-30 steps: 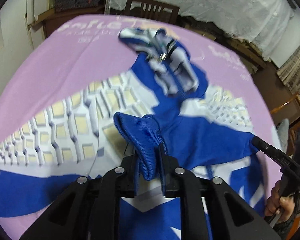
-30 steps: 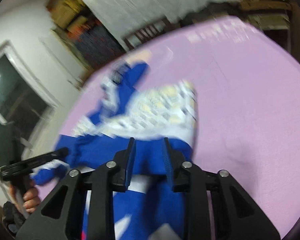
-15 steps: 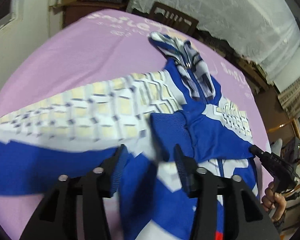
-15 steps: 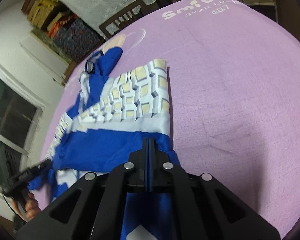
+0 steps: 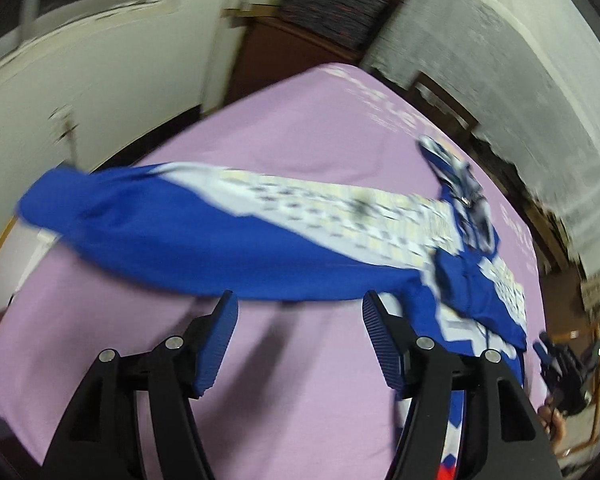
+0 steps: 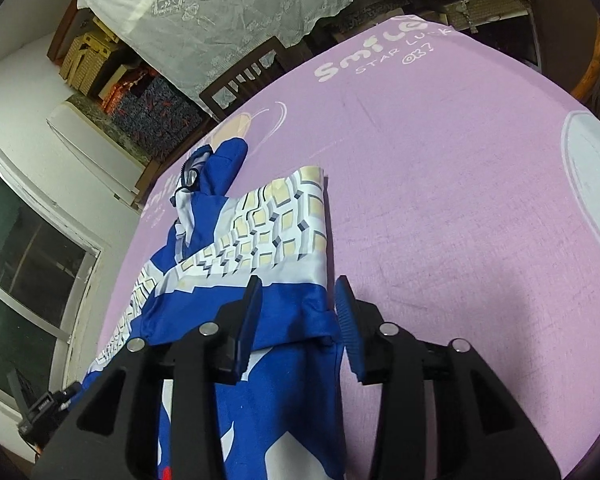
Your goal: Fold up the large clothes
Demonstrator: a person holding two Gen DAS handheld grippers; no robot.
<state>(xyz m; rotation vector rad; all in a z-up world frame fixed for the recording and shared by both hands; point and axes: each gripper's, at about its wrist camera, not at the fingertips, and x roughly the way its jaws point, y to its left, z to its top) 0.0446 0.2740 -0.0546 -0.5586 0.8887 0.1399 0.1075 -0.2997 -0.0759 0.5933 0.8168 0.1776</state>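
Left tongs (image 5: 299, 312) have just been opening and stand wide in the left wrist view, nothing between the pads, only bare purple table (image 5: 300, 400) cover under them. Your jacket (image 5: 260, 240) lies just ahead: one blue-and-checked sleeve (image 5: 148, 224) stretched out to the left, its cuff end reaching the table edge. Risk: that cuff slides off the edge and drags the sleeve with it. The frame is blurred, so I can't tell whether the sleeve lies flat or is bunched. Your other hand with its tool (image 5: 560, 364) sits at the far right edge, well apart.

Right wrist view: right tongs (image 6: 298, 308) have just been opening too, about half wide, straddling the folded blue edge of the jacket (image 6: 260, 248) without pinching it. Checked panel lies folded over, hood end (image 6: 220, 164) far up the table. Risk: pull back low and a pad snags that edge, undoing the fold. A close now would likely grab several layers at once.
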